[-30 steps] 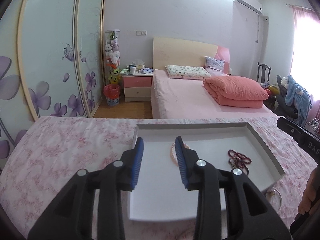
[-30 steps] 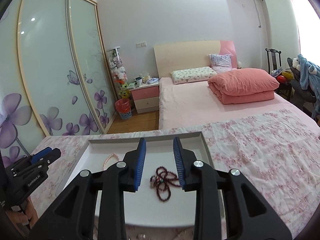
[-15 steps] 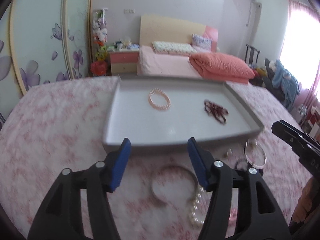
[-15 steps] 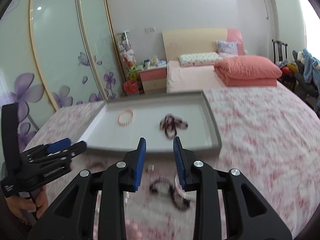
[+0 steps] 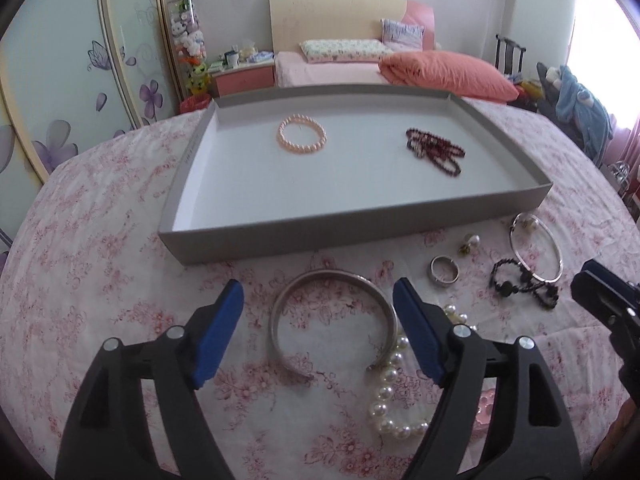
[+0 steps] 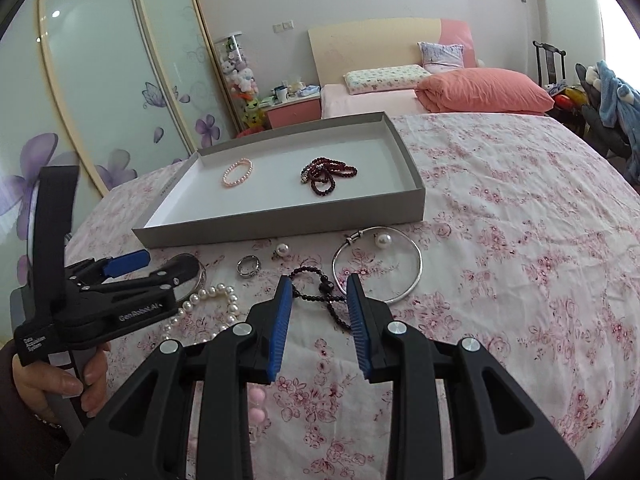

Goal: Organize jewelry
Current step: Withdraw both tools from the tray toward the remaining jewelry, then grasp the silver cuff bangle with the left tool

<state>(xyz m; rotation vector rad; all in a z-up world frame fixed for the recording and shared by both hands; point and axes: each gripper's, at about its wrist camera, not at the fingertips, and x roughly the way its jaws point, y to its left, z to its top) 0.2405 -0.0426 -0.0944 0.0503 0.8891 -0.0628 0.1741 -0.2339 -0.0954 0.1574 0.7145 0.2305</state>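
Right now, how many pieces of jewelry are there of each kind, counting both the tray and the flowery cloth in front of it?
Beaded bracelets or strands: 4 (pink pearl bracelet, dark red beads, white pearl strand, black bead bracelet)
Metal bangles: 2 (open silver cuff, thin bangle with pearl)
Rings: 1 (silver ring)
Small pearl pieces: 1 (pearl earring)
Total: 8

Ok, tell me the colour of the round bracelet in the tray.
Pale pink bracelet, clearest in the left wrist view.

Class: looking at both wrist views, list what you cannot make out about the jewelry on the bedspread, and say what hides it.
- Pearl strand: left wrist view, part behind the left gripper's finger.
- Silver cuff: right wrist view, mostly behind the left gripper.
- Pink beads: right wrist view, mostly behind the right gripper.
- Earring: too small for detail.
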